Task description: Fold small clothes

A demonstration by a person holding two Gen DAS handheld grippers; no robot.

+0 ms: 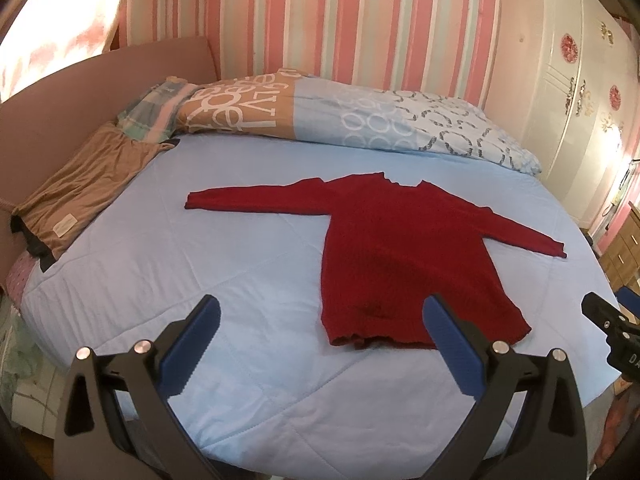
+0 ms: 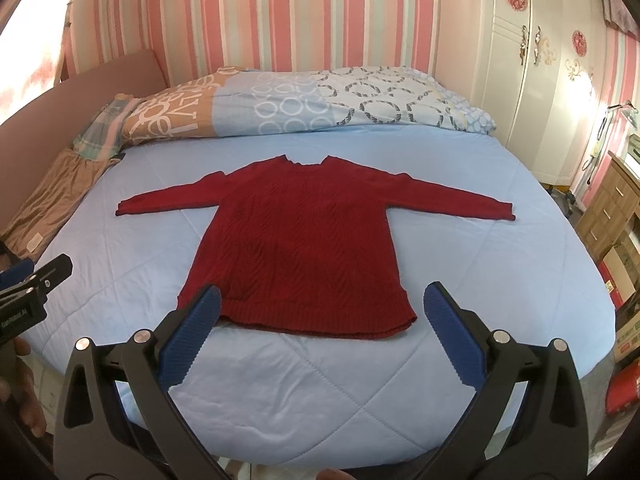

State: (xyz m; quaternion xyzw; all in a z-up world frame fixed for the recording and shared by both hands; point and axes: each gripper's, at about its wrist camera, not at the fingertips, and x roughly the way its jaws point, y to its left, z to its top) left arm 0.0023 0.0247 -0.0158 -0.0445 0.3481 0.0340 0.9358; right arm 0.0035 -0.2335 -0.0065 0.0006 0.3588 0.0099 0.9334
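Black fingers (image 2: 500,364), ribbed blue pads (image 2: 188,344)

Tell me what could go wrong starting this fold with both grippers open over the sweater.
The red sweater is a loose knit, so a finger could snag it or pinch the blue quilt too. The left gripper sits off toward the sweater's left side, so a two-handed lift may skew. The right gripper looks centred on the hem.

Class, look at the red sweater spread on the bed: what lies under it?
The red sweater lies flat, sleeves spread, on the light blue quilt. Quilt shows all around it; whatever lies directly beneath the knit is covered and cannot be seen.
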